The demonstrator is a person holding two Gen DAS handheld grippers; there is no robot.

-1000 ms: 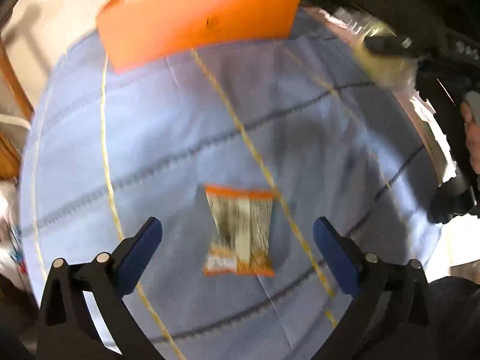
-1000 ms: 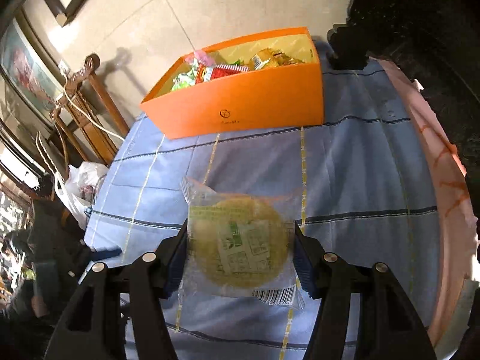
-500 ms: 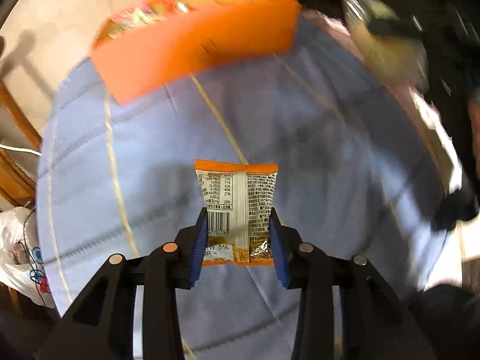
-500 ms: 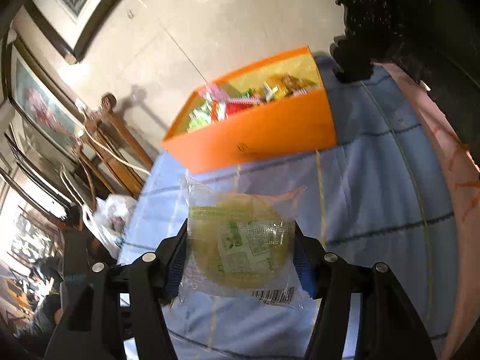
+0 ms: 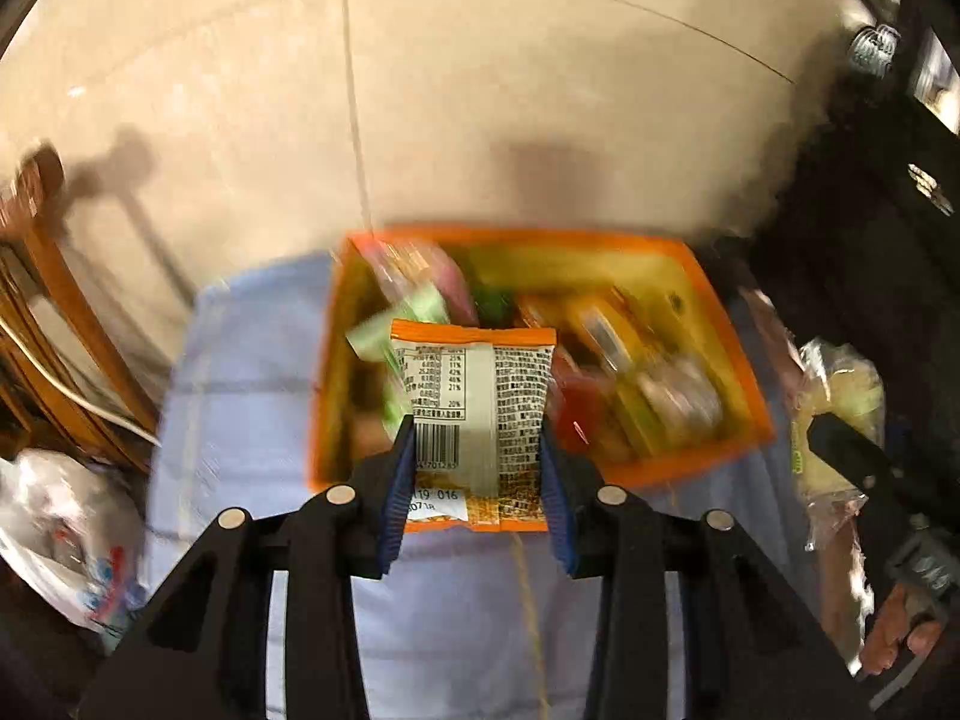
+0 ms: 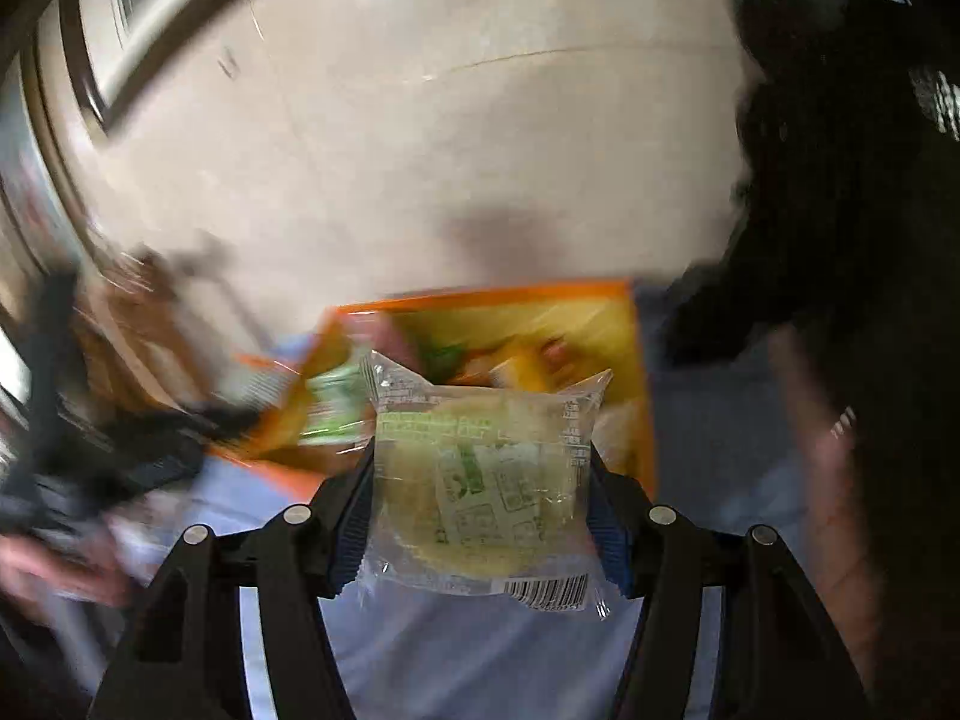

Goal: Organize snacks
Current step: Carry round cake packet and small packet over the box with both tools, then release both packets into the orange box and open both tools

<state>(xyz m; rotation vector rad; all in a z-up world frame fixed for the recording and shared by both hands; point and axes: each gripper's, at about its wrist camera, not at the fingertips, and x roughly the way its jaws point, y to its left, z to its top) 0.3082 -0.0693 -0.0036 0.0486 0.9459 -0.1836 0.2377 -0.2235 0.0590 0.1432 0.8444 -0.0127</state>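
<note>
A pale blue tablecloth (image 5: 240, 420) with thin yellow stripes covers the table, its near part hidden behind the black gripper frames and its right side lost in dark shadow. At the far edge of the cloth stands an open orange box (image 5: 726, 456), already crowded with snack packets (image 5: 606, 354) that are smeared by motion; only flashes of green, pink, red and yellow can be told apart, no labels.

The left gripper (image 5: 477, 468) is clamped on an orange-edged snack packet (image 5: 480, 408), blue pads pressing both its sides, barcode and nutrition panel facing out. The packet hangs in the air in front of the box's near wall, its top overlapping the box's left half in this view.

The right gripper (image 6: 480, 504) is clamped on a clear-wrapped round yellow cake (image 6: 480, 480), its barcode at the lower right, held up before the box's near wall (image 6: 288, 480). From the left wrist view that same cake (image 5: 840, 396) shows at the right edge beside the box, partly hidden by a black gripper finger, with the person's fingers (image 5: 894, 642) cut off below.

A wooden chair (image 5: 54, 312) and a white plastic bag (image 5: 54, 534) sit blurred off the table's left side.
</note>
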